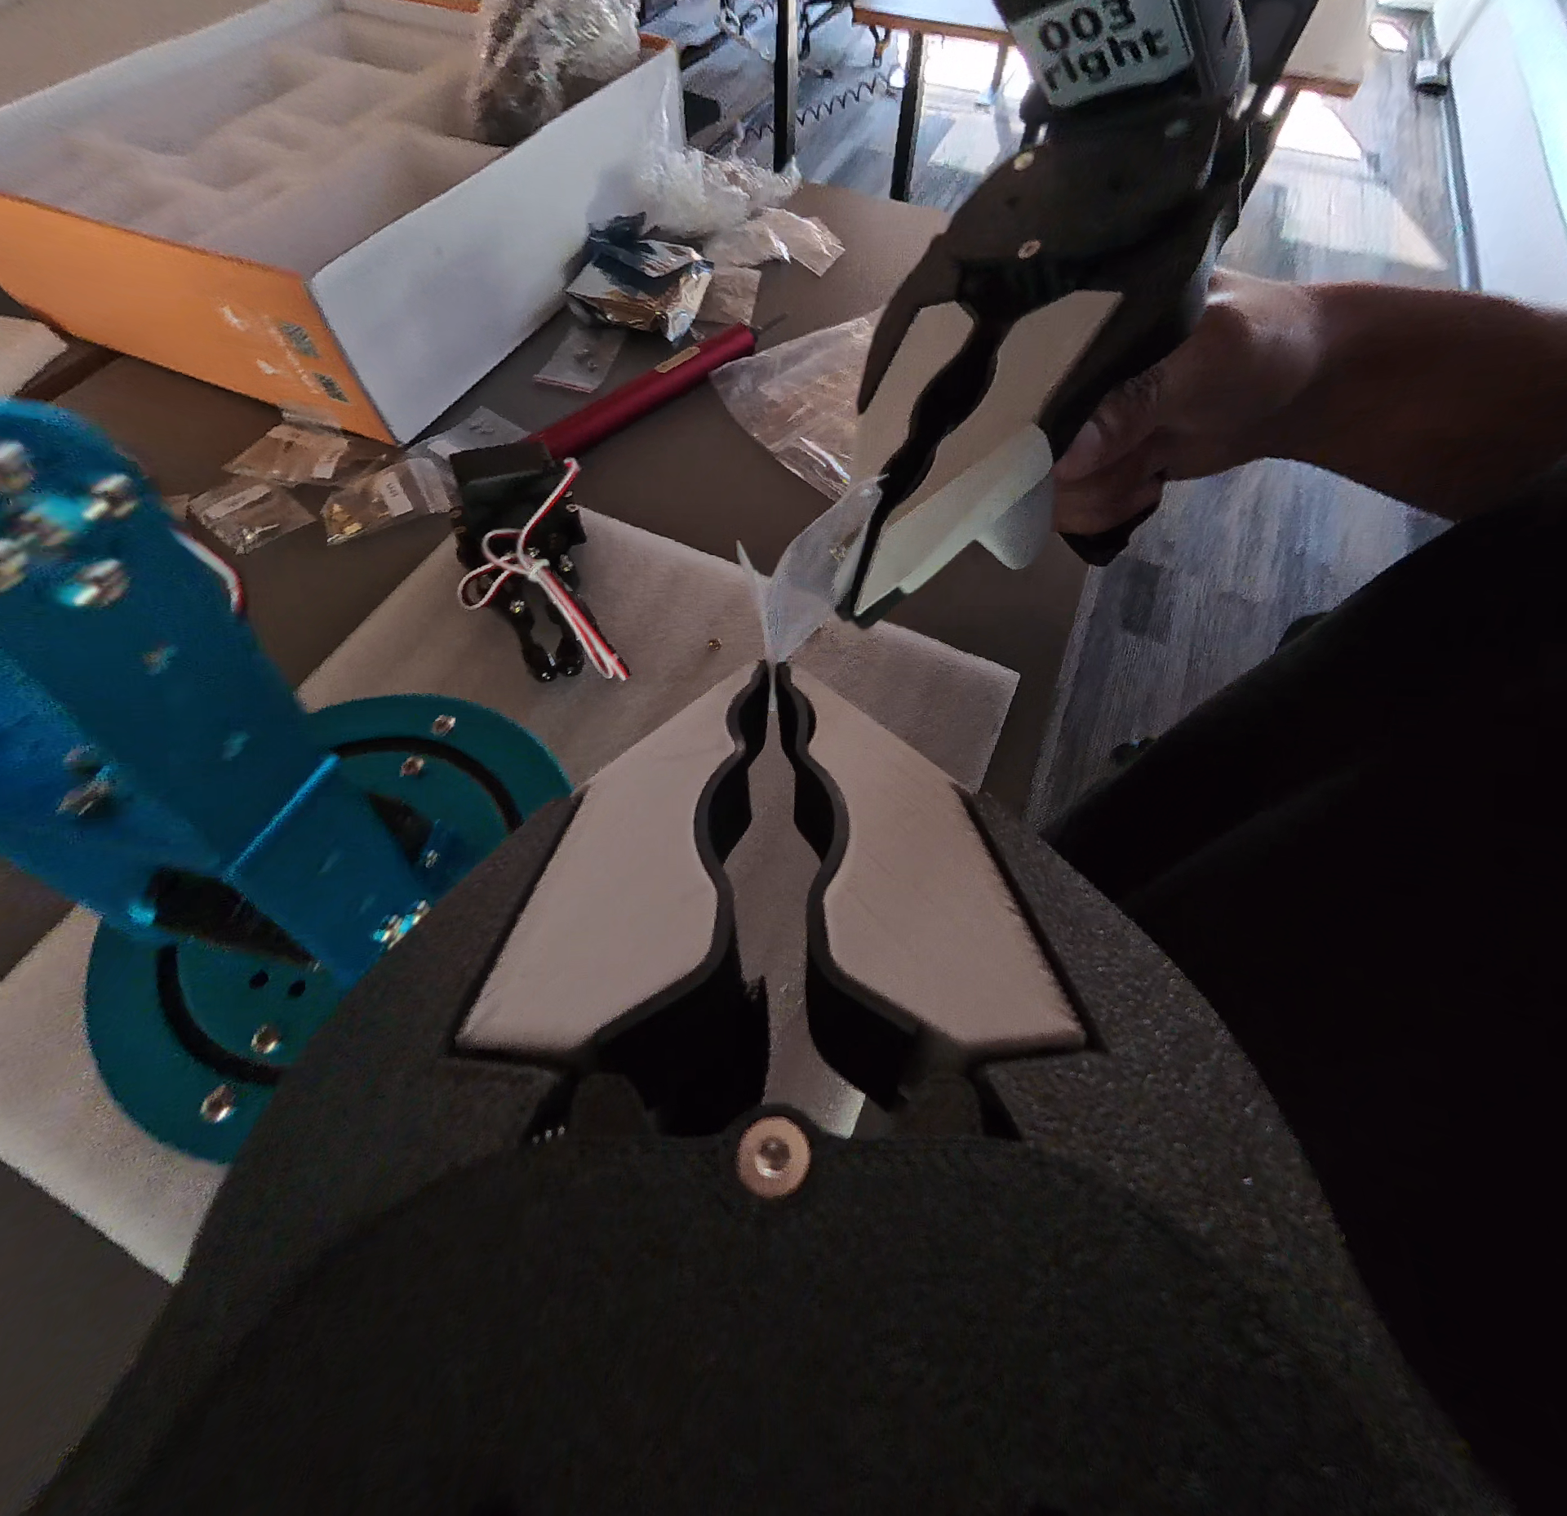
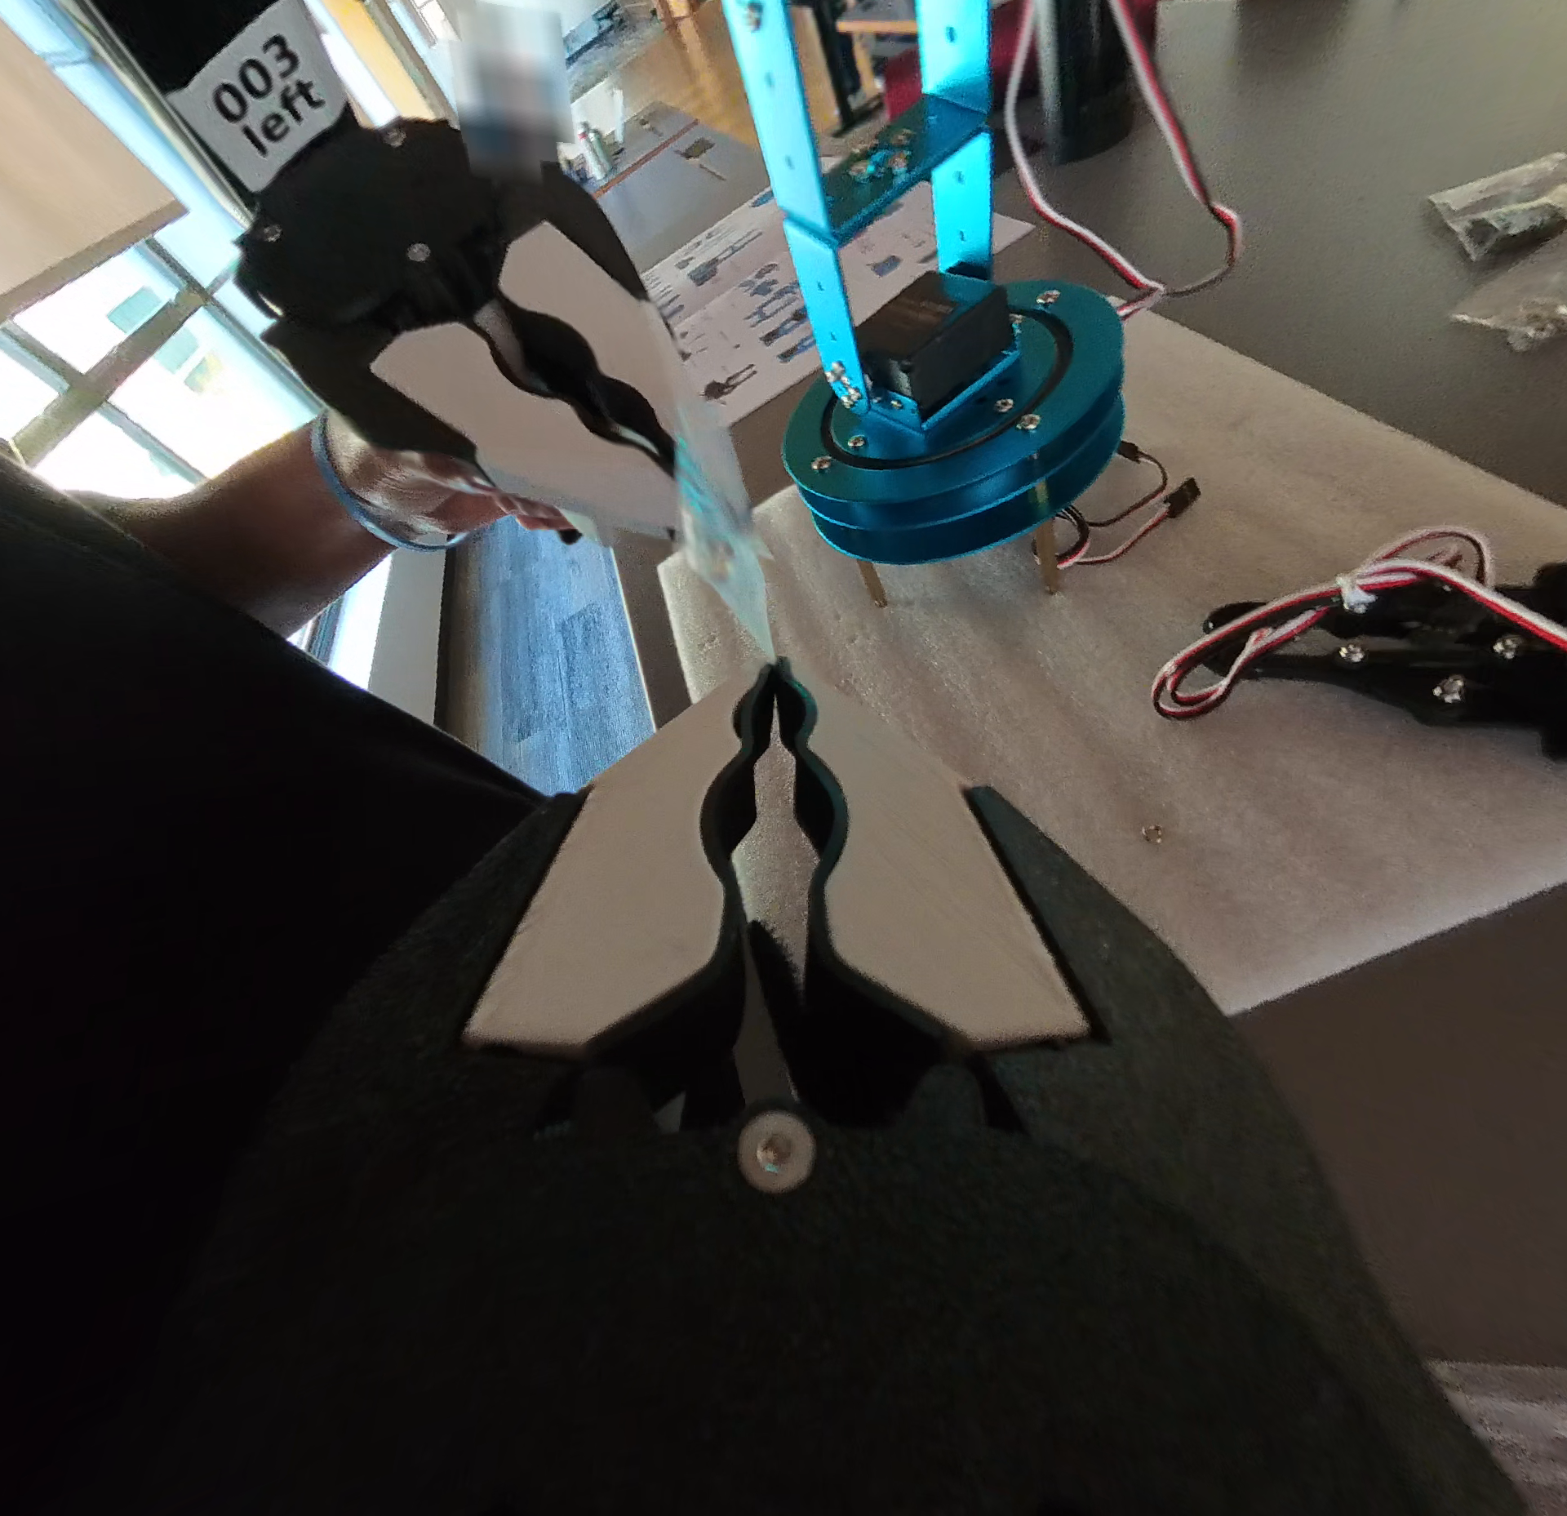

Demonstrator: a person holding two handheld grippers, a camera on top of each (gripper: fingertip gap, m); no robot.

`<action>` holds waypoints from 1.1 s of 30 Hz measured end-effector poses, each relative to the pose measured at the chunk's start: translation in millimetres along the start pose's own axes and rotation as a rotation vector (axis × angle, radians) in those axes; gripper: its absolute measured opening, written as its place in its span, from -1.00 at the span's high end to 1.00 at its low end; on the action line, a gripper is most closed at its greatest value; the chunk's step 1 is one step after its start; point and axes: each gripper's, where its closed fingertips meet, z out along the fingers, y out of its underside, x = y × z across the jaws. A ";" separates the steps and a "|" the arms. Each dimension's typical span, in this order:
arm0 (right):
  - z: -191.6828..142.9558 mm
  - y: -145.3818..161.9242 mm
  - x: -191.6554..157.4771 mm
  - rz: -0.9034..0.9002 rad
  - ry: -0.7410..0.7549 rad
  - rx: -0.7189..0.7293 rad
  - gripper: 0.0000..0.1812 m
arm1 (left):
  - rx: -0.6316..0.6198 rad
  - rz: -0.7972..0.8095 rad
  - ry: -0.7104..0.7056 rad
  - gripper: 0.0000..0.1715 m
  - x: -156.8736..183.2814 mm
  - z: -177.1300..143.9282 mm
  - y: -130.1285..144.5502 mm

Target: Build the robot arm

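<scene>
A small clear plastic bag (image 1: 805,576) hangs above a white foam sheet (image 1: 916,669), stretched between both grippers. My left gripper (image 1: 776,669) is shut on its lower corner. My right gripper (image 1: 861,602), held by a hand, is shut on its upper edge. In the right wrist view, my right gripper (image 2: 776,671) pinches the tip of the bag (image 2: 721,534), and my left gripper (image 2: 674,491) grips its far end. A blue metal robot-arm base (image 2: 950,491) stands on the foam sheet (image 2: 1102,754) just beyond; it also shows in the left wrist view (image 1: 475,746).
A black claw part with red-white wires (image 1: 543,593) (image 2: 1441,652) and a small loose nut (image 1: 714,644) (image 2: 1151,833) lie on the foam. Behind are an orange and white box (image 1: 170,305), a red tube (image 1: 644,398) and several small parts bags (image 1: 280,491). The tips of both grippers are at nearly the same place.
</scene>
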 end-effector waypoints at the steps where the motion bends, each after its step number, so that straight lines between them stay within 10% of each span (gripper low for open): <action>1: -0.9 0.3 2.1 0.017 0.009 0.010 1.00 | 0.010 -0.019 0.000 0.99 -3.8 -5.1 1.6; 10: -9.0 -12.9 33.7 0.322 0.113 0.201 1.00 | 0.117 -0.205 0.063 0.99 -21.3 -41.7 11.4; 16: 17.6 -38.0 -9.1 0.220 -0.049 0.251 0.66 | 0.273 -0.387 0.211 0.99 -14.6 -56.9 -11.7; 33: 17.6 -98.9 -41.3 0.098 -0.150 0.463 0.81 | 0.434 -0.612 0.348 0.99 -8.0 -66.3 -35.9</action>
